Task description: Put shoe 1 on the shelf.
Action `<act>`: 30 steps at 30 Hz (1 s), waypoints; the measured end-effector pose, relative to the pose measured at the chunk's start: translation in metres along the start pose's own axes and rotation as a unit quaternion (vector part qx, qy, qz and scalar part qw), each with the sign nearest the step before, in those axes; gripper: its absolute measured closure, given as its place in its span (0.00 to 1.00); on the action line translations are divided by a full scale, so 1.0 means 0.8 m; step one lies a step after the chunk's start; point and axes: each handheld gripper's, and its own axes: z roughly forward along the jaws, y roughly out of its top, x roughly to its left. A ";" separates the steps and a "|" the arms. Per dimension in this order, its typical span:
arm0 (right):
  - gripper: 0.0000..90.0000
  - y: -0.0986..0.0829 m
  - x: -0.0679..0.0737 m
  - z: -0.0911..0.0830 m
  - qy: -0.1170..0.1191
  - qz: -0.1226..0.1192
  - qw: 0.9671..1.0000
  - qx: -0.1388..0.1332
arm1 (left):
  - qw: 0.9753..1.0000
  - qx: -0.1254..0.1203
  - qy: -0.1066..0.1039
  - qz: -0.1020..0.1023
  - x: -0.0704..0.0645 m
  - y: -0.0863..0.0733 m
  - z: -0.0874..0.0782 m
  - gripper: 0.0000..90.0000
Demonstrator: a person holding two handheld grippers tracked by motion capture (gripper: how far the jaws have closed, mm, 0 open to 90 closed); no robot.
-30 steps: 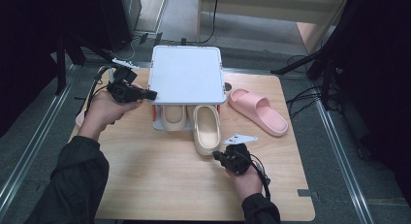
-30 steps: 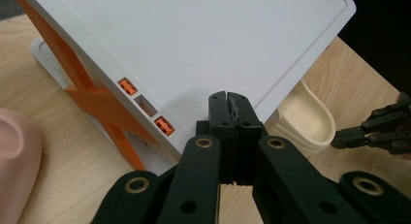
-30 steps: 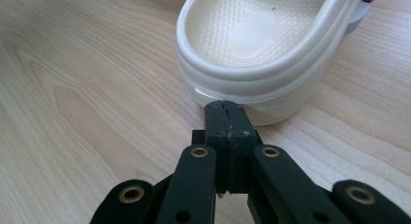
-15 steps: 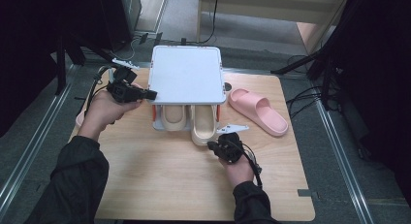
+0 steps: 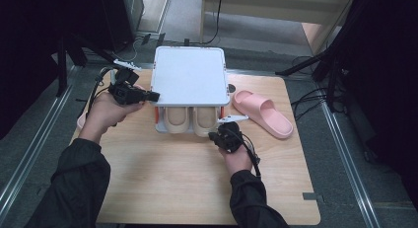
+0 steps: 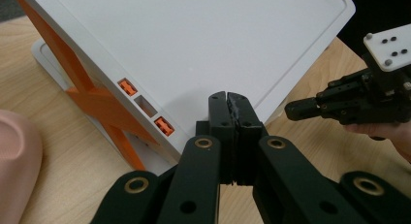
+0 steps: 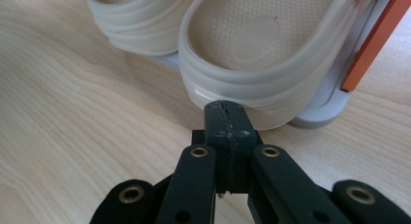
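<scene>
Beige slipper (image 7: 257, 64) sits heel-out on the lower tier of the white shoe rack (image 5: 190, 75), right slot, next to its pair (image 7: 131, 15); heel overhangs the rack's base a bit. Right gripper (image 5: 223, 137) has its fingers pressed fully together, holding nothing, tips touching the slipper's heel rim, so it looks like a push-in w/ closed tips. Left gripper (image 5: 148, 95) also has its fingers together and empty, resting against the rack's left top edge, prob. bracing it.

Risks: tips are narrow and low on a rounded, soft heel, so they could slip under or off to one side & skew the slipper toward the orange side brace (image 7: 373, 40). A hard push may slide the whole rack across the table (image 5: 162, 178) if the brace hand slips.

Right gripper view gives the tip-to-heel contact, which the high view is too coarse for. High view adds the pink slipper (image 5: 262, 112) lying loose on the table right of the rack; left gripper view shows another pink one (image 6: 17, 161) at its left edge.
</scene>
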 end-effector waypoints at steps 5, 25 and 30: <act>0.99 0.005 -0.005 0.008 0.000 0.006 1.000 -0.005 | 1.000 -0.001 0.006 0.003 -0.002 0.000 0.000 0.97; 0.68 -0.013 0.005 -0.049 0.072 -0.029 0.997 -0.026 | 1.000 -0.012 -0.013 -0.016 0.000 -0.015 -0.040 0.47; 0.62 -0.021 0.005 -0.073 0.083 -0.043 0.995 -0.027 | 0.999 -0.008 0.002 -0.034 0.009 -0.033 -0.057 0.47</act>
